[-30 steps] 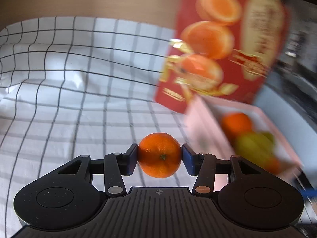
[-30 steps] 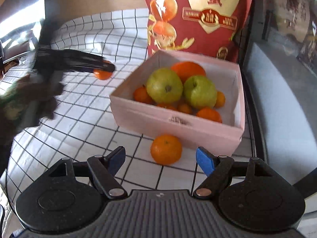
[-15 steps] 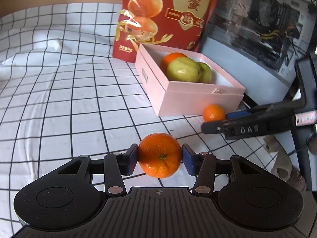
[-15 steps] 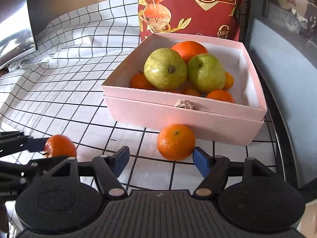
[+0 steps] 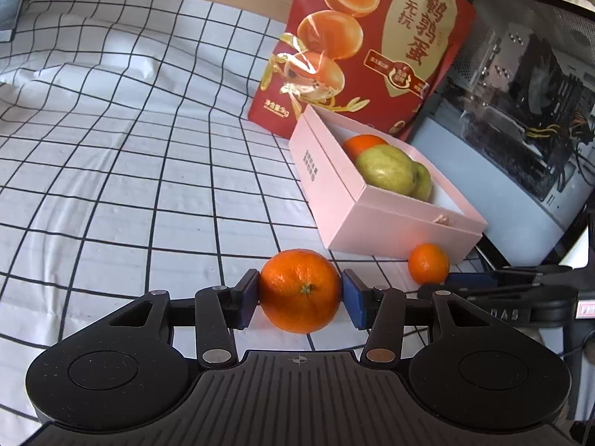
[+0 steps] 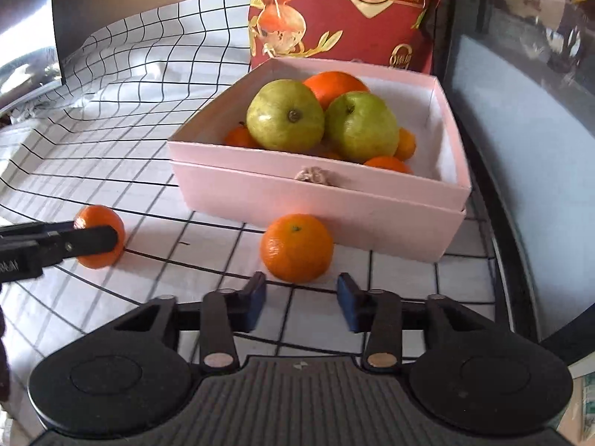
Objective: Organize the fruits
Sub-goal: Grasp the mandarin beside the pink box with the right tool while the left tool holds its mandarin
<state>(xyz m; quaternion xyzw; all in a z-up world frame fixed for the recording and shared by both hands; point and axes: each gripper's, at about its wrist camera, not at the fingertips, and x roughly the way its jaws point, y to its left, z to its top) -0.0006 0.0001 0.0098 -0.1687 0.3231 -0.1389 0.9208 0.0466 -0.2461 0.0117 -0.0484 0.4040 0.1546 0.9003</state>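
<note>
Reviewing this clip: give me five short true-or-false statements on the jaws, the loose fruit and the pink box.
1. The left gripper clamps a round orange tangerine. True.
2. The right gripper holds a fruit. False: its jaws are open and empty.
3. A loose orange mandarin lies on the checked cloth in front of the pink cardboard box. True.
4. The pink box holds only oranges. False: two green pears sit on top.
5. A red printed bag stands behind the box. True.
</note>
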